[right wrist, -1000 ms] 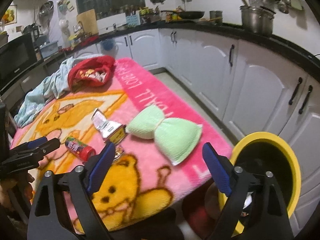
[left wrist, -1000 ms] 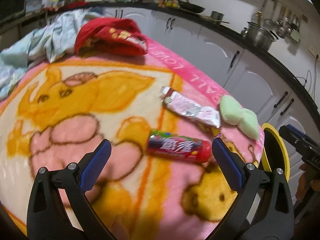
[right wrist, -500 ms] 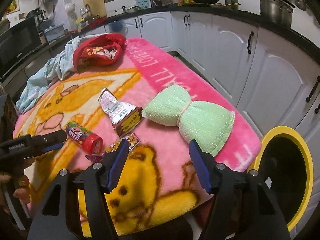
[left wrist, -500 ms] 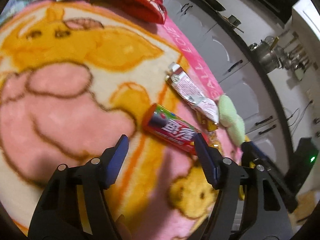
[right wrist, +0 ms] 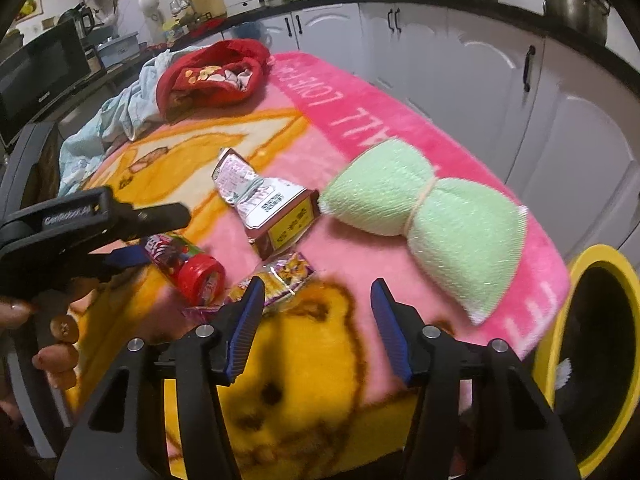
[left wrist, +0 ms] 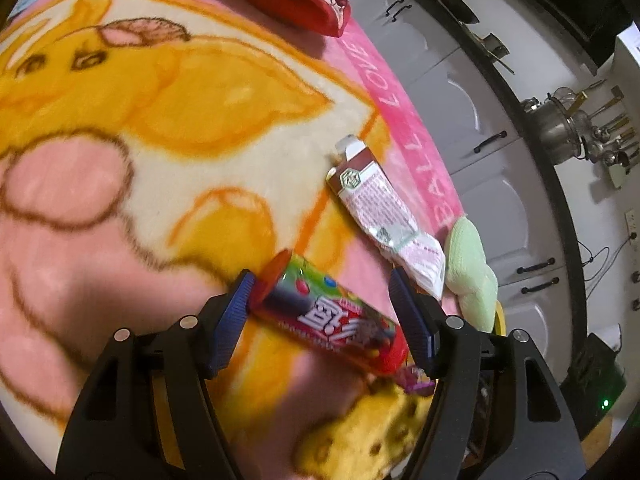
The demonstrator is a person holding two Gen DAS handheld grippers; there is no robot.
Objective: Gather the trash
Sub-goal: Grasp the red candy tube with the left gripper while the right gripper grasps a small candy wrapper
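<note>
Jaws first: we've got the left gripper (left wrist: 322, 316) w/ its blue pads either side of the candy tube (left wrist: 328, 316), and they've just been closing in. Left pad sits right at the tube's far cap end, right pad near its red cap; real pinch or only touching, we can't tell, pic's blurry there.

Right gripper (right wrist: 316, 328) has also just been closing, jaws now about half spread, nothing between them but blanket (right wrist: 304, 380). Its left pad tip is at the edge of a small purple wrapper (right wrist: 286, 276).

Tube look: short cylinder, red caps both ends, green-and-dark label w/ coloured sweets and white lettering. It lies flat on the pink-and-yellow cartoon blanket, near the front edge. Just beyond it lies a flattened carton (left wrist: 384, 216), brown top, white printed side, foil showing in the right view. Next to that, a pale green sponge (right wrist: 424, 208) tied at the middle, bow-shaped.

Pose: left gripper tilts down steeply onto the tube; in the right view we see it come in from the left, w/ fingers of the person's hand (right wrist: 52, 344) wrapped under the handle. Right gripper also angles down, low over the blanket. Yellow-rimmed bin (right wrist: 600, 360) stands off the table's right edge.
</note>
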